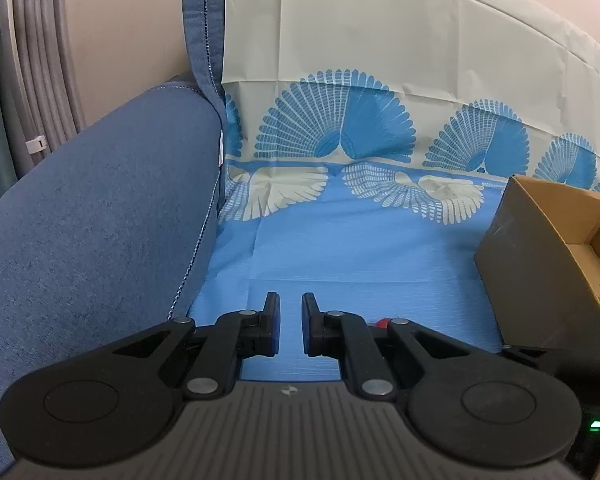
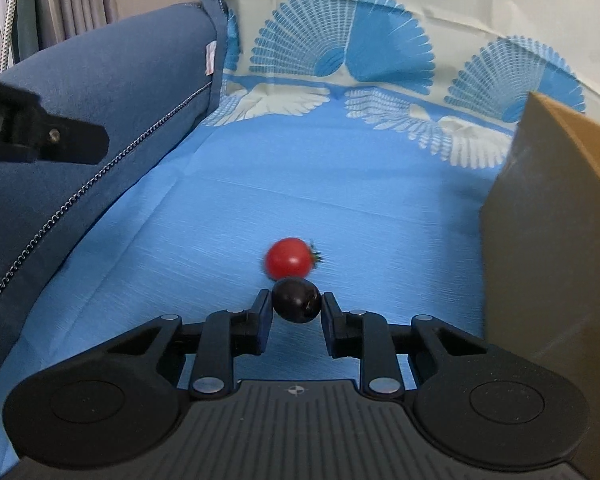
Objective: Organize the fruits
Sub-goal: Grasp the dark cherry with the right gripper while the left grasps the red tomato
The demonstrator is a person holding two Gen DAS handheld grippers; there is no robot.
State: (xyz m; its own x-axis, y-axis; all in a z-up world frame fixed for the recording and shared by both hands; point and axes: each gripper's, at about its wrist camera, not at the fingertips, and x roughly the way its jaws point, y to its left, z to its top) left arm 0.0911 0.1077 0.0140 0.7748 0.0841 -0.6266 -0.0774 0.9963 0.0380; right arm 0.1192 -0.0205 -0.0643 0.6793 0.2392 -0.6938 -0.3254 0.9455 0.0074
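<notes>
Grape (image 2: 296,300), small, light, smooth and easily crushed, is pinched across its middle by the right gripper (image 2: 296,306) jaws, just above the blue cloth (image 2: 340,216), touching the tomato (image 2: 288,258).

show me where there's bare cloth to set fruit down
Free: the wide stretch of blue cloth between the sofa arm and the box, back to the fan pattern. Crowded: just ahead of the right tool, where the tomato touches the grape.
</notes>
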